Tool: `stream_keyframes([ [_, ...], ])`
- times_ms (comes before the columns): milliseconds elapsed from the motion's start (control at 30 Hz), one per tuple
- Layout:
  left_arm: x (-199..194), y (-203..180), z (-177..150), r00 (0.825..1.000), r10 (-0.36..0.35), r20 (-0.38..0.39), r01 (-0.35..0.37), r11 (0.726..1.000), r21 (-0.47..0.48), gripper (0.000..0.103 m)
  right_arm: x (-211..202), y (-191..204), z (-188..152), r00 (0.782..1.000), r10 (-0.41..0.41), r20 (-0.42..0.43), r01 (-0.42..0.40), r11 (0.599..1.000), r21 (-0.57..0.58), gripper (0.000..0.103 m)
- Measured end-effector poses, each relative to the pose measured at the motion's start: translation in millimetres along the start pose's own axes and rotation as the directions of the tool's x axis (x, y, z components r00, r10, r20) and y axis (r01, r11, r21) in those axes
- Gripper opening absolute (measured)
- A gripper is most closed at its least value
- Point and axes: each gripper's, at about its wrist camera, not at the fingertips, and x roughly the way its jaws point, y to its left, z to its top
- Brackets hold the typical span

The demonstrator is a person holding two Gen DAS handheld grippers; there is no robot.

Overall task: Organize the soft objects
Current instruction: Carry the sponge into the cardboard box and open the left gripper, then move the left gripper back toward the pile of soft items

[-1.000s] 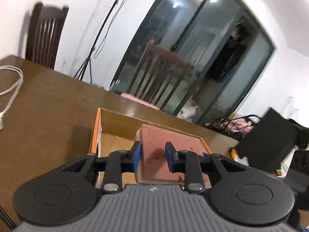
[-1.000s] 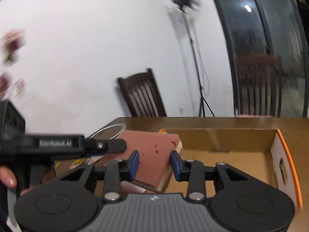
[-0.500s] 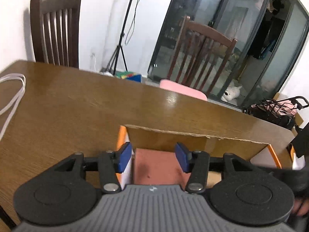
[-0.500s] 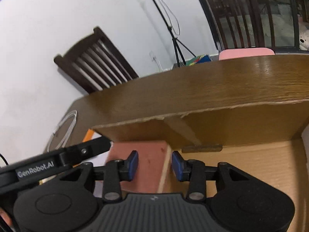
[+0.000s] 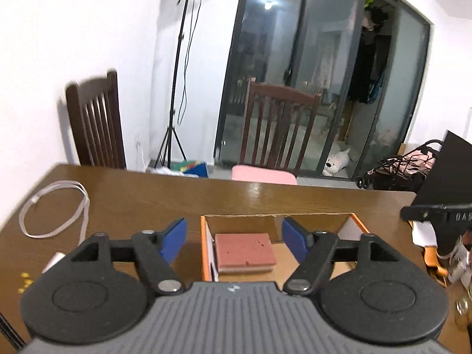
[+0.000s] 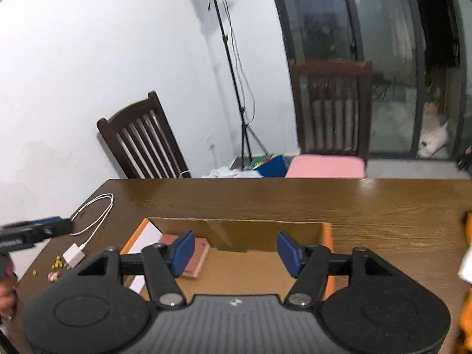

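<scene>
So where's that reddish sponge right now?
The sponge lies flat inside the cardboard box, against its left wall. In the left wrist view it sits between the open left claw; neither claw holds it.

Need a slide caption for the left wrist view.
Open left claw above a red sponge lying in a cardboard box.

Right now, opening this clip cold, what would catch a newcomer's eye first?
The reddish sponge lying flat in the left end of the open cardboard box on the wooden table, with both the left gripper and the right gripper open above the box, holding nothing. Next, the white cable looped on the table's left side, and the pink-cushioned chair before the dark glass doors.
</scene>
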Motion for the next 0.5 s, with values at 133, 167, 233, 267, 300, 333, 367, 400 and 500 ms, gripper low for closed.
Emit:
stream_keyframes([
  [133, -54, -16, -16, 0.999, -0.002, 0.038, -0.001, 0.997, 0.072, 0.081, -49, -6, -15, 0.999, -0.015, 0.047, 0.014, 1.0, 0.007, 0.068],
  [167, -65, -20, -22, 0.999, 0.005, 0.047, -0.009, 0.996, 0.084, 0.081, -61, -6, -21, 0.998, -0.014, 0.062, 0.014, 1.0, 0.009, 0.069],
  [233, -86, -29, -38, 0.997, 0.025, 0.069, -0.032, 0.994, 0.102, 0.082, -79, -4, -33, 0.996, -0.022, 0.085, 0.022, 1.0, 0.0, 0.07],
  [267, -95, -33, -47, 0.996, 0.033, 0.083, -0.042, 0.994, 0.104, 0.083, -90, -3, -40, 0.995, -0.021, 0.1, 0.022, 1.0, -0.008, 0.07],
  [300, -108, -38, -60, 0.994, 0.043, 0.103, -0.054, 0.993, 0.103, 0.085, -98, -1, -49, 0.993, -0.018, 0.119, 0.02, 1.0, -0.015, 0.07],
  [333, -119, -42, -70, 0.991, 0.048, 0.123, -0.06, 0.993, 0.101, 0.089, -109, 2, -60, 0.99, -0.013, 0.142, 0.017, 0.999, -0.027, 0.071],
  [367, -132, -48, -85, 0.988, 0.047, 0.145, -0.062, 0.993, 0.097, 0.091, -121, 5, -74, 0.986, -0.005, 0.168, 0.013, 0.999, -0.047, 0.074],
  [400, -142, -52, -98, 0.986, 0.048, 0.159, -0.063, 0.994, 0.093, 0.095, -134, 8, -90, 0.98, 0.006, 0.197, 0.007, 0.998, -0.069, 0.078],
  [500, -170, -70, -144, 0.982, 0.051, 0.184, -0.07, 0.993, 0.095, 0.098, -164, 17, -141, 0.963, 0.029, 0.266, 0.004, 0.992, -0.123, 0.086],
])
